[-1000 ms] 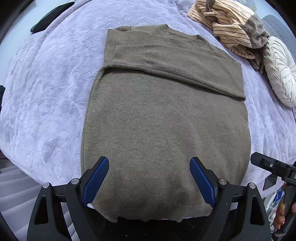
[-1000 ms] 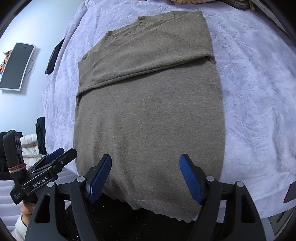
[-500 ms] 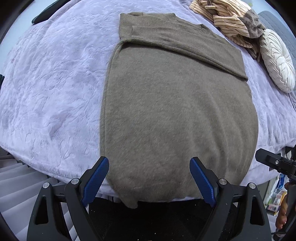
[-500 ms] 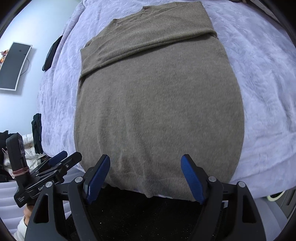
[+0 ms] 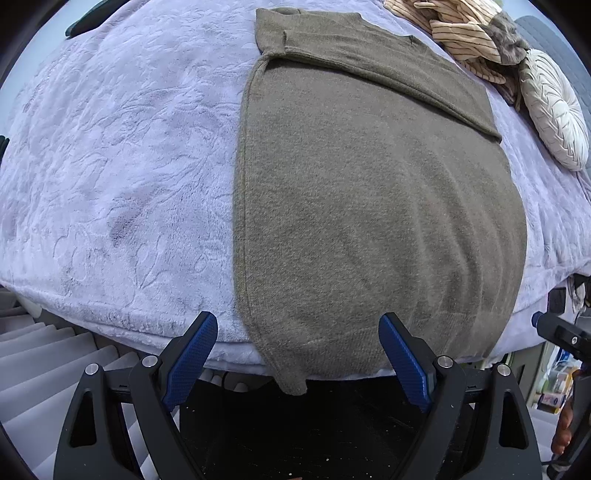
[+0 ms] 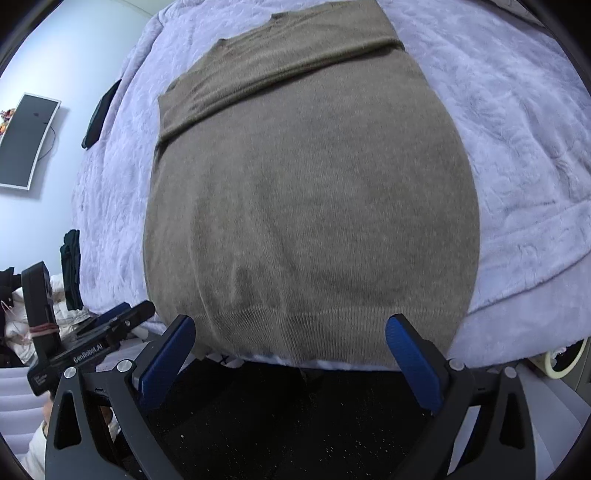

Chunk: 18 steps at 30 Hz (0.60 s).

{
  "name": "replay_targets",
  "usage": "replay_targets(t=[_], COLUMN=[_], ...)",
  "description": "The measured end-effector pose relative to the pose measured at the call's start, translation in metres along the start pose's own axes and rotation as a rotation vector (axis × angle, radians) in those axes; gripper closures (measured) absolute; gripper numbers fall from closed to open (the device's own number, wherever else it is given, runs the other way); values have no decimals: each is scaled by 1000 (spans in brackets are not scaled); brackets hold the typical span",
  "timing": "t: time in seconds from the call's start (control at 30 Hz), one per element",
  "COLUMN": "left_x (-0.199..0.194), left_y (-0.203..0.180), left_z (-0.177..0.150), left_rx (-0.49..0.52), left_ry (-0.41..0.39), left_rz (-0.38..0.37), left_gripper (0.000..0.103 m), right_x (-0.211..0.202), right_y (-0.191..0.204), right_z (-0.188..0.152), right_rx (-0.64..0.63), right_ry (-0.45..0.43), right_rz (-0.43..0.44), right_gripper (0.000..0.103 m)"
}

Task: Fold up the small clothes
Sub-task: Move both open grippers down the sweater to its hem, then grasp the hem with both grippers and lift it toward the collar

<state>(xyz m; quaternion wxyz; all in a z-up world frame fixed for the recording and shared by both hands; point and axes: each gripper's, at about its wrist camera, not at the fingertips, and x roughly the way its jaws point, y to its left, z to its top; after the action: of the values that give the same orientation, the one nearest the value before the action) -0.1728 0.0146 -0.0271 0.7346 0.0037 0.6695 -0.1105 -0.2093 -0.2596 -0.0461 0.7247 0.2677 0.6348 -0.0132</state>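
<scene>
An olive-brown knit sweater (image 5: 369,192) lies flat on the lavender bedspread (image 5: 110,166), sleeves folded across the chest, its hem hanging over the bed's near edge. My left gripper (image 5: 299,354) is open and empty, just off the hem's left corner. My right gripper (image 6: 291,350) is open and empty, facing the ribbed hem of the sweater (image 6: 303,206), jaws either side of it without touching. The left gripper also shows at the lower left of the right wrist view (image 6: 110,325).
A striped beige garment pile (image 5: 465,33) and a round white pleated cushion (image 5: 554,110) lie at the bed's far right. A dark flat object (image 6: 99,114) rests near the bed's left edge. A monitor (image 6: 26,140) hangs on the wall. Floor below is dark.
Both grippers have drawn back toward the bed's near edge and lowered; the sweater hem now hangs between each pair of open jaws. The sweater itself has not moved.
</scene>
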Motion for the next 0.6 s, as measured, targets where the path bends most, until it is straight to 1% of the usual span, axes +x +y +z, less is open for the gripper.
replay_targets(t=[0.1,0.27,0.4,0.47,0.6], left_x=[3,15,21,21,25], left_y=[12,32,40,43,44], left_z=[-5,-11,-20,-25,-33], left_rx=[-23,-44,-56,-59,-63], left_ry=[-1,19,53,55,64], left_rz=[-23,-56,-136,-165,-247], left_gripper=[13,13,13,13,13], right_x=[2,1,-4,-4,-1], right_y=[-9,-35,-51,-58,-75], right_z=[-8,-19,-26,-27,-20], right_rx=[18,101,138,146,172], right_ry=[19,36,34,38,45], right_rz=[-29,-32,-34,-32,-4], right_gripper=[0,0,0,0,0])
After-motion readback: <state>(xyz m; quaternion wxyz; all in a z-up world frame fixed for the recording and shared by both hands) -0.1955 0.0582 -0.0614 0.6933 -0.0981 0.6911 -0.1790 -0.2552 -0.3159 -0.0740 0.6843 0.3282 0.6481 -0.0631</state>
